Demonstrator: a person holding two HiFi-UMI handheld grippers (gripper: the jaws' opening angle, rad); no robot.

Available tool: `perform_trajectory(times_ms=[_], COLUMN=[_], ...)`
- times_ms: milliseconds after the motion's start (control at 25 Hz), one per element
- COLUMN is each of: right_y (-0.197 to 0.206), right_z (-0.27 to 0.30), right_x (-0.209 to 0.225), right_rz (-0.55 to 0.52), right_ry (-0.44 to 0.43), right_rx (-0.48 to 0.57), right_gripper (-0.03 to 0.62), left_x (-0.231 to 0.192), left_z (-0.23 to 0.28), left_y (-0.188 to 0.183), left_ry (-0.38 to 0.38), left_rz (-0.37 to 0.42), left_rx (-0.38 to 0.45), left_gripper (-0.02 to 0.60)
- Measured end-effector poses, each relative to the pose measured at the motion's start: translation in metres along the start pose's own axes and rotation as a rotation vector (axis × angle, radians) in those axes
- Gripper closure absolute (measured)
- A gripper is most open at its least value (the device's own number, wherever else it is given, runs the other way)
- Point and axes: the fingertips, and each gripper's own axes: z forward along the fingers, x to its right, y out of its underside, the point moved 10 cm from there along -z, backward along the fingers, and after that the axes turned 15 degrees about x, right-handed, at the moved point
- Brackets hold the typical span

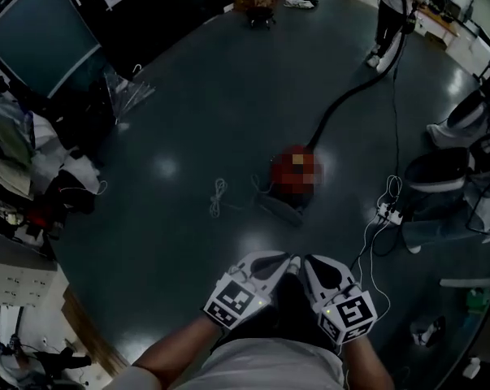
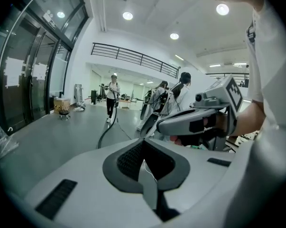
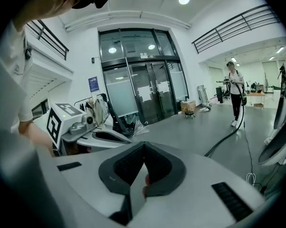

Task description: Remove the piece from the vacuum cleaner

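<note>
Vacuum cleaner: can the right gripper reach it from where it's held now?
Probably not yet. The right gripper sits shut and empty close to the person's torso, while the vacuum cleaner stands on the floor well ahead. Nothing blocks the floor between them, so stepping forward should do.

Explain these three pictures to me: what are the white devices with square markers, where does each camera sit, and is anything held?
There is no robot arm: a person holds a two-jaw gripper in each hand. The head view looks down on the left gripper and right gripper, side by side before the body. Each gripper view looks along its own jaws; both pairs are together, holding nothing. On the floor ahead stands the red vacuum cleaner, its black hose running toward a standing person.
</note>
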Motion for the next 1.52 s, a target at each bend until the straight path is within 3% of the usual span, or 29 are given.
perform_trajectory(times_ms=[360, 720, 880, 1080, 1320, 1520], right_y=[0.020, 0.095, 0.162, 0.284, 0.441, 0.516], right_z=[0.070, 0.135, 0.162, 0.199, 0.255, 0.289], right_x=[0.088, 0.172, 0.205, 0.248, 0.283, 0.300], right_rz=[0.035, 0.027, 0.009, -0.029, -0.200, -0.312], right_ry=[-0.037, -0.047, -0.017, 0.026, -0.047, -0.089], right_rx=[-0.036, -0.174, -0.245, -0.375, -0.589, -0.715], right_gripper=[0.586, 0.586, 0.586, 0.577, 0.463, 0.437], left_x=[-0.074, -0.162, -0.195, -0.224, -0.237, -0.247], left_z=[0.085, 0.154, 0.173, 0.189, 0.202, 0.200], left_y=[0.022, 0.099, 0.156, 0.237, 0.304, 0.339], left_ry=[0.024, 0.020, 0.044, 0.067, 0.104, 0.120], left_rz=[0.029, 0.034, 0.020, 0.024, -0.015, -0.028], left_rx=[-0.029, -0.158, -0.217, -0.230, -0.180, -0.180], left_gripper=[0.575, 0.575, 0.574, 0.575, 0.575, 0.577])
